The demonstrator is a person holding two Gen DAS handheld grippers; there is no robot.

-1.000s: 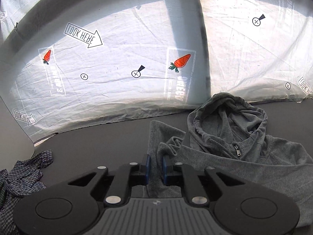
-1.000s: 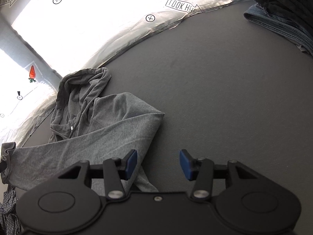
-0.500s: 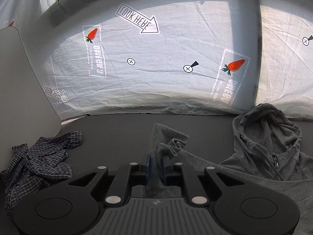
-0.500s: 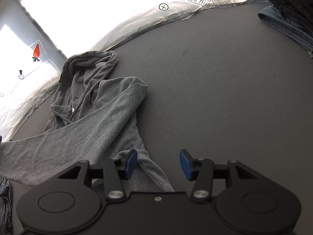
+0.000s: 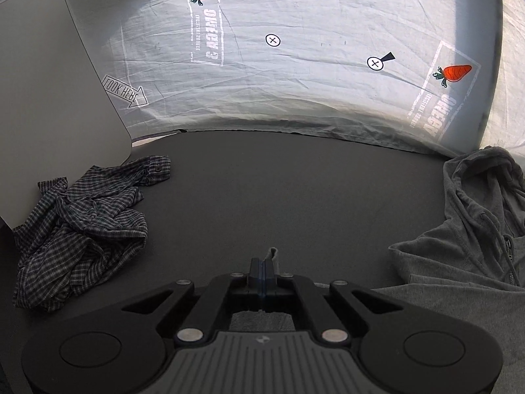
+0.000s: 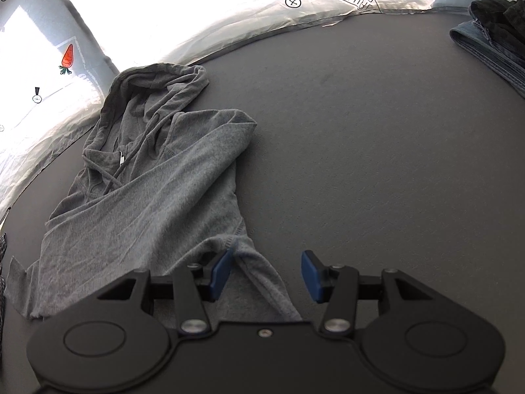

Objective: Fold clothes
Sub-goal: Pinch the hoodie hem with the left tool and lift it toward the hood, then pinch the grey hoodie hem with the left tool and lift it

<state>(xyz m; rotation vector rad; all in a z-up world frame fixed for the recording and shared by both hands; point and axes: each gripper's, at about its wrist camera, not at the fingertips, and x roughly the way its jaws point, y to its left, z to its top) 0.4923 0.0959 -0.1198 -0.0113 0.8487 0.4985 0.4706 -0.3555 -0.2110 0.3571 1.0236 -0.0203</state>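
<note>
Hoodie (image 6: 157, 197), grey zip-up, lies on the dark tabletop (image 6: 377, 164), hood toward the white printed sheet (image 6: 229, 6) at the far edge, zipper and drawcords showing at the neck. One sleeve is drawn out across the front of the body toward the L side of the R wrist view. L gripper (image 5: 263, 271): jaws pressed right together, closing in the last moment, w/ a small tuft of grey hoodie fabric (image 5: 273, 256) sticking up just past the tips, so it's pinching the cloth. From that cam the hoodie body and hood sit off to the R edge; grey cloth also shows under the gripper frame. R gripper (image 6: 265, 275): jaws standing about half apart, nothing pinched; blue pads (image 6: 220, 272) hang over the lower hem area, the L pad just at a fold of fabric, the other over bare table. Crumpled plaid shirt (image 5: 82, 229) lies well apart on the L, next to a pale grey panel (image 5: 49, 98). Folded denim and dark clothes (image 6: 492, 32) stacked at the far R corner.
</note>
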